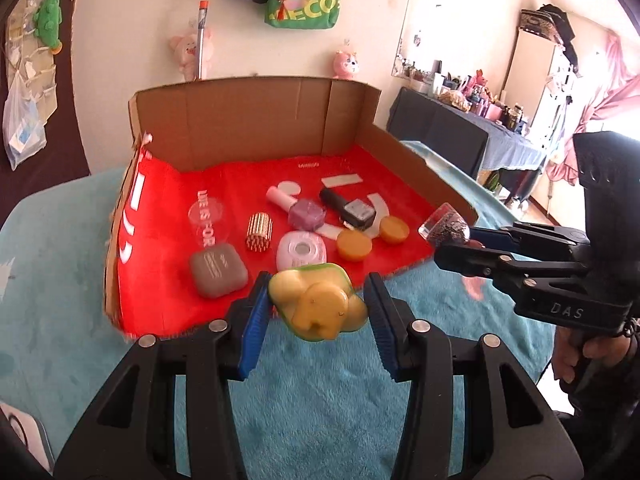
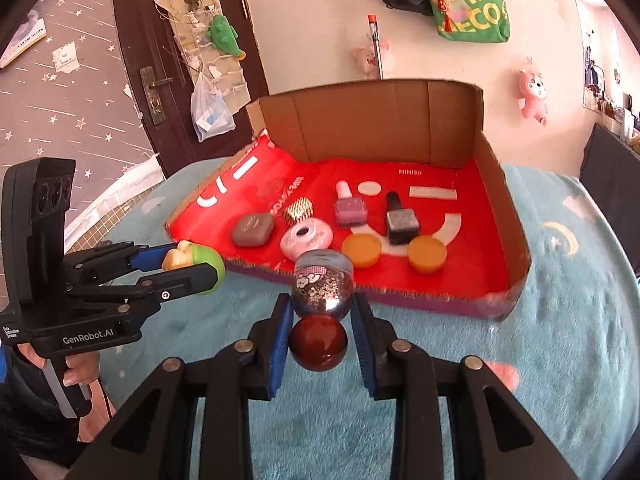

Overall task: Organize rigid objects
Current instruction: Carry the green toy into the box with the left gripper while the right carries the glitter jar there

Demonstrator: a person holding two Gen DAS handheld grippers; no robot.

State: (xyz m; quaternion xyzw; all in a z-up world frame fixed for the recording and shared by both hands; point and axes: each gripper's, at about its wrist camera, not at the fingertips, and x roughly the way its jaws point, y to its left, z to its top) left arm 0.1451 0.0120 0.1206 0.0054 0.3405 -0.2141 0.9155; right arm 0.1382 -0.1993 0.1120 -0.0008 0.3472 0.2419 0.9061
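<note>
- Left hand-held gripper [image 1: 318, 312]: jaws partly closed, blue pads pressing both sides of a yellow-green figure-shaped case [image 1: 318, 304]. The case hangs clear of the teal fleece blanket [image 1: 320, 380], just short of the tray's near edge.
- Right hand-held gripper [image 2: 320, 320]: jaws closed on a glitter bottle with a dark red ball cap [image 2: 320, 312]. The cap points toward the camera and the clear base toward the tray; the bottle is off the blanket, near the front edge.
- A hand [image 2: 80, 368] grips the handle of the left unit, seen from the right wrist view.
- Cardboard tray with red lining [image 2: 516, 216]: it rests on the blanket, front side open.
- Near row inside the tray: grey rounded case [image 1: 218, 270], white round compact [image 1: 302, 250], two orange discs [image 1: 354, 244].
- Middle row: gold ribbed cylinder [image 1: 259, 232], purple polish bottle with pink cap [image 1: 306, 212], grey polish bottle with black cap [image 1: 356, 212].
- Rear: upright brown cardboard wall, then a white room wall carrying a green tote bag [image 1: 308, 0].
</note>
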